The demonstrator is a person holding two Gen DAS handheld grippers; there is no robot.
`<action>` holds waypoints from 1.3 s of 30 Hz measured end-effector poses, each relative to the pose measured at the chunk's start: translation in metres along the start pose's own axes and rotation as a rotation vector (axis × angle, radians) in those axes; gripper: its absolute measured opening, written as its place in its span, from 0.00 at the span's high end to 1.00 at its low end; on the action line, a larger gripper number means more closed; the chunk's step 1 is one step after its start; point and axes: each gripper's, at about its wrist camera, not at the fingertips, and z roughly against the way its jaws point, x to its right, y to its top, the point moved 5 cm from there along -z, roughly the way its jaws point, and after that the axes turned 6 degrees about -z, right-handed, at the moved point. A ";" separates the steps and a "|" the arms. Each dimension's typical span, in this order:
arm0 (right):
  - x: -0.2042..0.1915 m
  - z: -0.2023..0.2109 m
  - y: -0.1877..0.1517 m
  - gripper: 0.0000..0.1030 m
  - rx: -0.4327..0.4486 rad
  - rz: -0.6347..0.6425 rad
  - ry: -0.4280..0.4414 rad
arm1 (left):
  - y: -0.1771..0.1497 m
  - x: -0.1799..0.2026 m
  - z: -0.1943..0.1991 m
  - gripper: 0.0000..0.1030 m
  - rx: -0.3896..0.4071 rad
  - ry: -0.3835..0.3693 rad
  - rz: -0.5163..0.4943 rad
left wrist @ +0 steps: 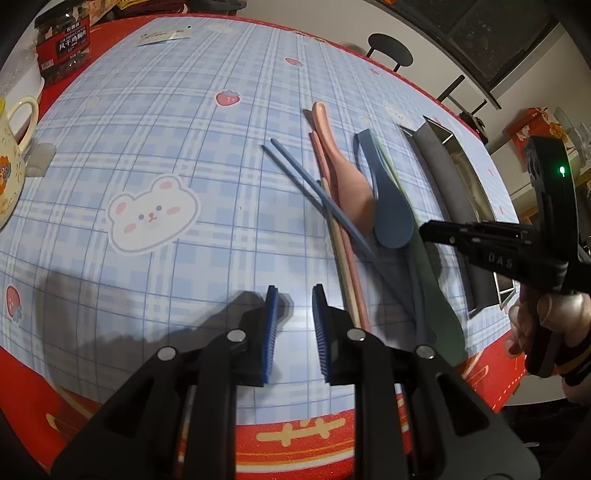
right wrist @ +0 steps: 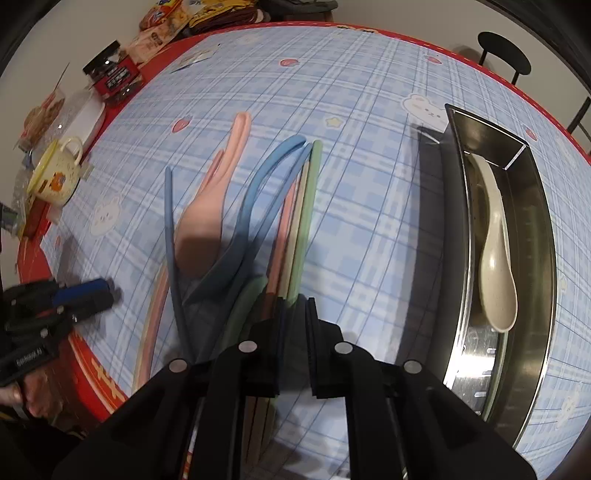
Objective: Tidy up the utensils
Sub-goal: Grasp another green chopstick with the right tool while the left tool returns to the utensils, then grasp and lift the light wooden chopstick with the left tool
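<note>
A heap of utensils lies on the blue checked cloth: a pink spoon (left wrist: 347, 177) (right wrist: 210, 210), a blue spoon (left wrist: 388, 206) (right wrist: 251, 206), a green spoon (left wrist: 439, 295) (right wrist: 306, 206), blue chopsticks (left wrist: 314, 188) (right wrist: 170, 236) and pink chopsticks (left wrist: 351, 269). A steel tray (right wrist: 532, 229) (left wrist: 458, 173) at the right holds a cream spoon (right wrist: 495, 254). My left gripper (left wrist: 293, 295) is open and empty, just left of the heap. My right gripper (right wrist: 295, 306) is open, low over the near ends of the green spoon and chopsticks; it also shows in the left wrist view (left wrist: 480, 240).
A cream mug (right wrist: 59, 173) (left wrist: 11, 155), a dark jar (left wrist: 62, 44) (right wrist: 114, 74) and snack packs (right wrist: 162, 22) stand at the table's left and far edge. A black chair (right wrist: 504, 55) stands beyond the far side. The red table rim (left wrist: 332, 439) is close in front.
</note>
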 end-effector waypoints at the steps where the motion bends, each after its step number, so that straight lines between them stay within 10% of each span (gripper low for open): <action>1: 0.001 -0.001 0.002 0.90 0.003 -0.008 0.000 | 0.000 0.000 0.000 0.79 -0.001 0.000 0.001; 39: 0.010 0.005 -0.031 0.93 0.005 -0.028 0.015 | 0.004 0.043 -0.028 0.77 -0.047 0.084 -0.162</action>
